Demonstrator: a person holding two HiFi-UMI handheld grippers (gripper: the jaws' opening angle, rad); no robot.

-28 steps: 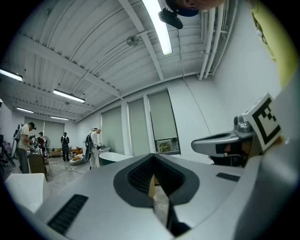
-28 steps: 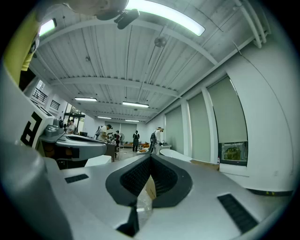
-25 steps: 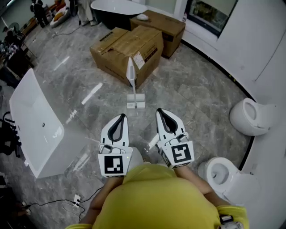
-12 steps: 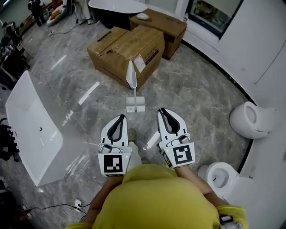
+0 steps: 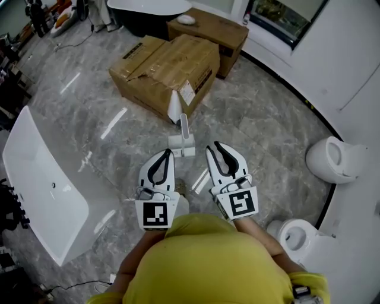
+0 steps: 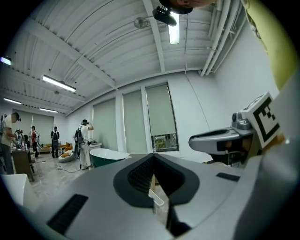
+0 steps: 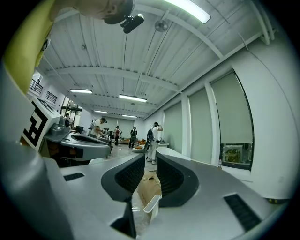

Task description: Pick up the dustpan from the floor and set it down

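Observation:
The white dustpan (image 5: pixel 181 141) stands on the grey marble floor with its long handle upright, close against a cardboard box (image 5: pixel 167 66). Both grippers are held level side by side just short of it. My left gripper (image 5: pixel 168 154) has its tips touching and holds nothing; its own view shows the dustpan handle (image 6: pixel 157 198) low beyond its jaws. My right gripper (image 5: pixel 217 146) is opening, with a narrow gap and nothing between the pads. The dustpan handle (image 7: pixel 151 203) and the box show through that gap, farther ahead.
A second cardboard box (image 5: pixel 211 31) and a dark bathtub (image 5: pixel 142 10) stand behind the first box. A white bathtub (image 5: pixel 43 185) lies on the left. Two toilets (image 5: pixel 332 158) (image 5: pixel 295 236) stand on the right by the white wall. People stand far back.
The person has walked forward, so the dustpan and the boxes are now nearer to both grippers. The right gripper's jaws have parted a little.

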